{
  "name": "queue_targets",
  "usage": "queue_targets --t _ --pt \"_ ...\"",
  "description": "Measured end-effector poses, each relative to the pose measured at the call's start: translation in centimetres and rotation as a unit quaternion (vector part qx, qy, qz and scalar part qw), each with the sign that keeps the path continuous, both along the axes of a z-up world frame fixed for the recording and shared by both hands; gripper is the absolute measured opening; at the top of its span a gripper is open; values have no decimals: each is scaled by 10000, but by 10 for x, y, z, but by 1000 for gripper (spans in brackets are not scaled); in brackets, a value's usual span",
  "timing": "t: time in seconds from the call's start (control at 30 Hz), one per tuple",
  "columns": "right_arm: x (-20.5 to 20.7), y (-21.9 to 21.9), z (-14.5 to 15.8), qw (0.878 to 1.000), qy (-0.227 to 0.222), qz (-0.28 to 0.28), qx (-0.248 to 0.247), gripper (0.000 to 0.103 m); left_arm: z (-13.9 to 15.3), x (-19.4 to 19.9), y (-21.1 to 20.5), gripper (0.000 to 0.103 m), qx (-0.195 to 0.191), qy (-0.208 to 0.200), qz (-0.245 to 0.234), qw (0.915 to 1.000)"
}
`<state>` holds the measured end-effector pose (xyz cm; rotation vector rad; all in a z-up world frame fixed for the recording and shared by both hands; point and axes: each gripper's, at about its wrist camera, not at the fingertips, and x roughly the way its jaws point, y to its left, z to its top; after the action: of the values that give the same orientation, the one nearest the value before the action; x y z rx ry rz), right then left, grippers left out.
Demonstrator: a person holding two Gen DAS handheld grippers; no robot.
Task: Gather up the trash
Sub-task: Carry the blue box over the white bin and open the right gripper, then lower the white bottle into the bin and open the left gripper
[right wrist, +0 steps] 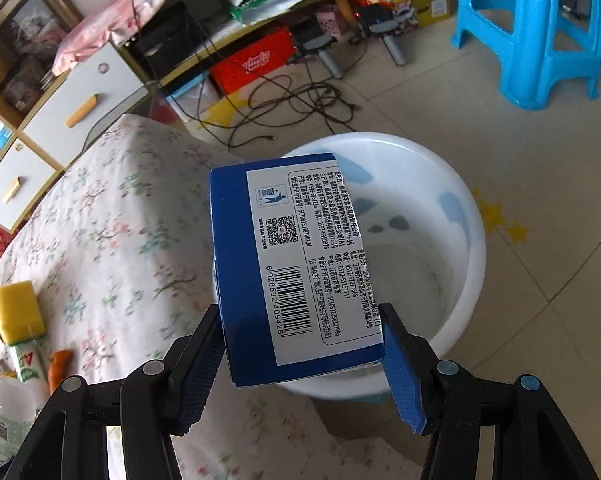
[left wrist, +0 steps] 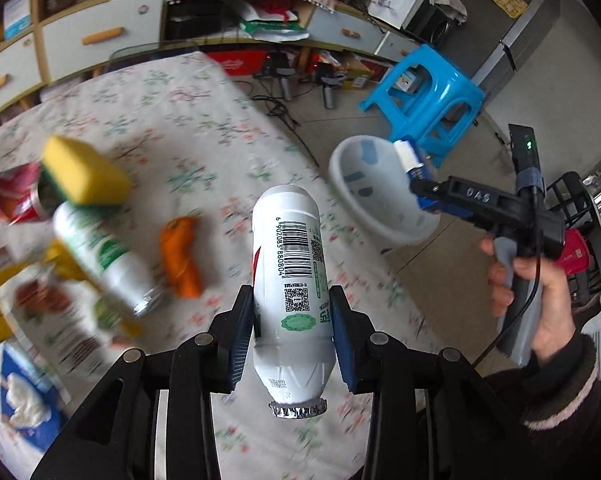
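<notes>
Table: floral cloth point(left wrist: 188, 128) spread wide, its far corner rounded, clutter bunched along the left side in the left wrist view.
Stool: bright blue plastic stool point(right wrist: 536, 32) on the tiled floor, well apart from the table, beyond the basin.
Basin: white basin point(right wrist: 474, 248) just off the table's edge, raised on something brown beneath it; blue patches inside, otherwise nothing in it.
Right gripper: right gripper point(right wrist: 302, 364) clamped on the blue box, pads pressing both long sides; a hand point(left wrist: 540, 300) grips its handle, seen from the left wrist view.
Blue box: blue box point(right wrist: 296, 264), white label and barcode facing up, held tilted right at the basin's near rim, its far end over the bowl.
Left gripper: left gripper point(left wrist: 292, 336) squeezed onto the white bottle, a pad on each side of its body.
White bottle: white bottle point(left wrist: 290, 280), foil-sealed mouth towards the camera, barcode up, carried above the tablecloth and short of the basin.
Left on the table: a yellow sponge point(left wrist: 84, 172) atop a second white bottle point(left wrist: 104, 260), a red can point(left wrist: 14, 194) beside them, an orange wrapper point(left wrist: 180, 260) nearby, a snack bag point(left wrist: 56, 312) and a blue packet point(left wrist: 24, 396), all blurred.
</notes>
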<state>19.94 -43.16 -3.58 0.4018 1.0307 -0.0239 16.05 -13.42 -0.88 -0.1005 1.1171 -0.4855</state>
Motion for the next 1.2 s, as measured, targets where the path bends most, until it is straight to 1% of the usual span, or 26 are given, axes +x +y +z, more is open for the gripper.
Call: queue_targets --t 0.13,0.23,0.5,0.67,0.8,0.87,0.9,0.93,0.97,1.0,1.03,1.07,1.17,1.2 --pt "3 -4 -6 9999 105 63 3 66 -4 12 -22 39 -14 7 -100 9999" --pt "-1 -15 -1 9999 51 -99 48 77 -8 22 -39 39 -34 25 -164 9999" --pt "-29 -47 16 9987 109 -503 -46 77 -17 49 -92 39 -89 42 -470 9988" --pt "-43 -65 24 9975 65 -698 -74 77 -24 64 -125 39 -114 40 -621 9980" --pt "-47 -69 28 9970 19 -760 -152 77 -29 77 -146 39 -79 -14 -657 9978" --pt "-47 -71 30 9967 -1 -780 -204 77 -28 83 -152 40 -108 -149 -630 9978" --pt "-47 -72 30 9966 -8 -789 -217 77 -26 84 -155 44 -23 -360 -582 9977" --pt "-48 -73 31 9966 -19 -799 -216 77 -23 85 -156 52 118 -504 -483 9975" --pt "-47 -74 31 9965 -28 -808 -204 77 -22 87 -153 72 172 -562 -342 9977" --pt "-48 -75 32 9965 -43 -816 -187 77 -19 88 -150 82 102 -568 -222 9981" --pt "-48 -75 32 9964 -69 -823 -168 77 -16 88 -145 82 -27 -549 -169 9983" --pt "-48 -75 33 9964 -89 -825 -158 77 -14 87 -140 82 -45 -521 -132 9985" --pt "-48 -74 38 9965 -165 -808 -150 77 -9 80 -128 90 198 -495 -115 9985" --pt "-48 -72 39 9965 -191 -795 -156 77 -8 77 -123 91 223 -510 -117 9984"
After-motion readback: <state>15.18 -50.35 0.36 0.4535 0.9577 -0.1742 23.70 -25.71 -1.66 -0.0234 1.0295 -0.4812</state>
